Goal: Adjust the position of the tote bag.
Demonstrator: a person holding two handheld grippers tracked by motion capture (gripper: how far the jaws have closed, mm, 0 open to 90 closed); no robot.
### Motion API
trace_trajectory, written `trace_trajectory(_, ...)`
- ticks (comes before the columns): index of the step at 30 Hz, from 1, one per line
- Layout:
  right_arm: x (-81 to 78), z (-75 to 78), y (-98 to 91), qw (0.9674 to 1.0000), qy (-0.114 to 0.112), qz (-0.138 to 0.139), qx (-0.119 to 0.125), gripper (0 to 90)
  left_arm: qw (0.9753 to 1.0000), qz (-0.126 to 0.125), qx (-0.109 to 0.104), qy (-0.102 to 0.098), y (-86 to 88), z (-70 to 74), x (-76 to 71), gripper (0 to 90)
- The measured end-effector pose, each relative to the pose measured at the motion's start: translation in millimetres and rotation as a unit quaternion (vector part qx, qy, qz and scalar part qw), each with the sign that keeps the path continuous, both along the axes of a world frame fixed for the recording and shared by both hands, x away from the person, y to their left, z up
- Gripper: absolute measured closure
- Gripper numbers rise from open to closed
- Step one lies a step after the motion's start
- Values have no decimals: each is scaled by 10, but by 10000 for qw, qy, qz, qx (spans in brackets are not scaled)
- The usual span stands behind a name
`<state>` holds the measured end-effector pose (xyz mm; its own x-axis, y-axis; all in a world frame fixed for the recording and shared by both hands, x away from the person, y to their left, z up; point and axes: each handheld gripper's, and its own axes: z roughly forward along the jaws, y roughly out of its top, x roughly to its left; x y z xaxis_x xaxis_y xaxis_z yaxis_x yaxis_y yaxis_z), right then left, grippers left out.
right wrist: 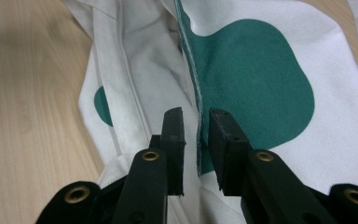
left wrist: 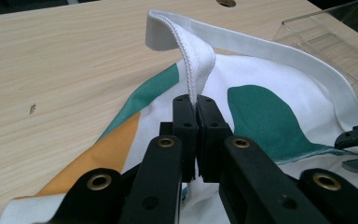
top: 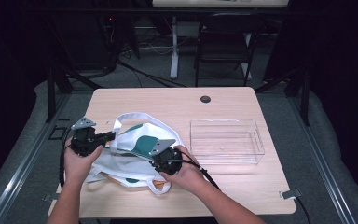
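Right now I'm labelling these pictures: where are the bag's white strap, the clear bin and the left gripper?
white strap [left wrist: 200, 56], left gripper view, on its raised loop.
clear bin [top: 256, 135], high view, on its right wall.
left gripper [left wrist: 196, 108], left gripper view, at its closed fingertips.

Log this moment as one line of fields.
left gripper: shut on strap | right gripper: open, bag rim edge between jaws | tote bag: on table | clear bin: right of bag

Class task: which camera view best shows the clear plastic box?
The high view: the whole clear plastic box sits right of the bag. The left gripper view catches one corner; the right gripper view looks at the bag.
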<state>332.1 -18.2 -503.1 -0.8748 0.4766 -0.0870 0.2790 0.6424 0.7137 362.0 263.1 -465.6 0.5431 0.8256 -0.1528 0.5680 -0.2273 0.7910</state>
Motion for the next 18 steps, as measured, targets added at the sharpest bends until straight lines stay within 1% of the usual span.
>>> trace_trajectory(2,2,-26,29,9999,-75,-29,-95,758,10000,0,-10,2,0,-4,1,883)
trace_trajectory(4,4,-40,38,9999,-79,-36,-51,762,10000,7,-31,2,-3,-11,2,883)
trace_trajectory(6,11,-52,44,9999,-72,-49,-81,772,10000,8,-14,1,-1,-14,4,883)
trace_trajectory(7,17,-54,44,9998,-79,-33,-158,780,10000,9,-13,4,0,-15,3,883)
trace_trajectory(13,16,-80,57,9999,-88,-70,-117,806,10000,14,-8,-2,7,-17,4,883)
trace_trajectory(15,16,-79,56,9997,-103,-63,-188,821,10000,4,6,5,5,-20,5,883)
trace_trajectory(18,14,-85,61,9997,-148,-76,-159,845,10000,6,10,-1,2,-25,5,882)
